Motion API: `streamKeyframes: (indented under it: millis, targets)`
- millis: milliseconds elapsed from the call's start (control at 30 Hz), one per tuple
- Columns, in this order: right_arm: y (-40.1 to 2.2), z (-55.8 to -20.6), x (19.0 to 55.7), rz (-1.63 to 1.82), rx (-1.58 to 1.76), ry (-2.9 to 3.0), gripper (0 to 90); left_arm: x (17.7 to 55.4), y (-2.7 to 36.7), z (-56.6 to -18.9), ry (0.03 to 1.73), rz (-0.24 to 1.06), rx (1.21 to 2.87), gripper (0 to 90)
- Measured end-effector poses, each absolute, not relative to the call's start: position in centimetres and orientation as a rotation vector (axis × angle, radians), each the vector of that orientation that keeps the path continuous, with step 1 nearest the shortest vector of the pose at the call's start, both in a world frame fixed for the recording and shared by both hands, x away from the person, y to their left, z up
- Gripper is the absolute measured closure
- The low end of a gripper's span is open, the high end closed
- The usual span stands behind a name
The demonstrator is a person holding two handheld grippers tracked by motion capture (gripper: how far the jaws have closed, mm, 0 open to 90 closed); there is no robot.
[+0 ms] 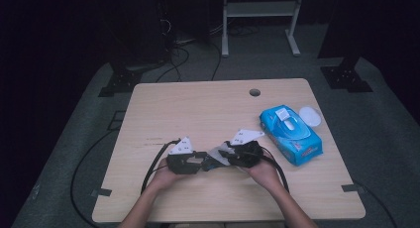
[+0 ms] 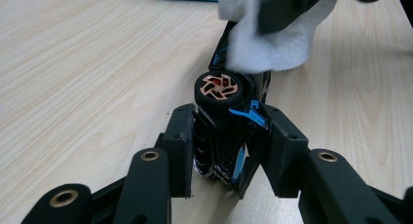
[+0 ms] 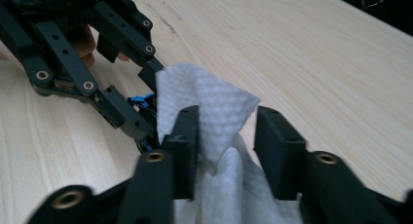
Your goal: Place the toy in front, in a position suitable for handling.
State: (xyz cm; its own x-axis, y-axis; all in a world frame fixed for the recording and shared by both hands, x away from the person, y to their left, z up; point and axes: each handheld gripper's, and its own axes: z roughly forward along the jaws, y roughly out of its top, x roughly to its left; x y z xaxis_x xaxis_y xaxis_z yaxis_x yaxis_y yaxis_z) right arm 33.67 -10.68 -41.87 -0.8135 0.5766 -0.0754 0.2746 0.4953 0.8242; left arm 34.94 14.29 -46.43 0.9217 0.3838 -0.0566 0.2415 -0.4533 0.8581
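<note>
Toy car [image 2: 225, 131], black with blue trim and a copper-spoked wheel [image 2: 219, 87], is clamped between the 2 jaws of the left gripper [image 2: 225, 151], which are closed tight on its body; it sits at the near middle of the table [image 1: 198, 114], to the left of the blue wipes pack [image 1: 291, 134]. The right gripper [image 3: 226, 136] stands just beside the car on the side toward the pack, its jaws parted about halfway, with a white wipe [image 3: 209, 112] bunched between them; the right-hand pad appears clear of the cloth, so the wipe looks loosely carried rather than pinched. Risk 1: with the jaws this slack, the wipe may slide out and drop against the car, ending the cleaning stroke. Risk 2: pressing the cloth on the car's far end could lever the car in the left jaws, since they grip it only at the near end. Risk 3: the cloth may snag on the wheel or blue trim. The pack's flap [image 1: 287, 116] stands open, so the remaining wipes may dry.
</note>
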Motion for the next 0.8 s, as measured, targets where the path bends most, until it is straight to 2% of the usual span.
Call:
streamKeyframes:
  millis: [67,200,233,300,367,500,800]
  targets:
    - [-11.5,-41.6,33.4,1.233,0.715,2.397,52.4,34.9,14.3,-46.4,0.448,0.177,2.064,59.9]
    - [-12.3,-42.0,32.9,1.153,0.722,2.414,51.8,35.0,14.3,-46.4,0.45,0.178,2.067,59.8]
    - [-12.4,-42.2,32.9,1.129,0.729,2.416,56.8,34.9,14.3,-46.4,0.451,0.179,2.066,59.8]
    - [-12.9,-42.5,32.6,1.139,0.721,2.399,76.1,34.9,14.3,-46.4,0.451,0.179,2.068,59.8]
    - [-13.3,-42.2,32.7,1.178,0.745,2.421,83.3,35.0,14.3,-46.4,0.451,0.178,2.068,59.8]
    - [-12.7,-41.4,32.9,1.187,0.723,2.399,84.4,35.0,14.3,-46.4,0.451,0.178,2.064,59.8]
    - [-7.7,-41.6,33.5,1.216,0.648,2.425,84.6,35.0,14.3,-46.4,0.452,0.178,2.064,59.8]
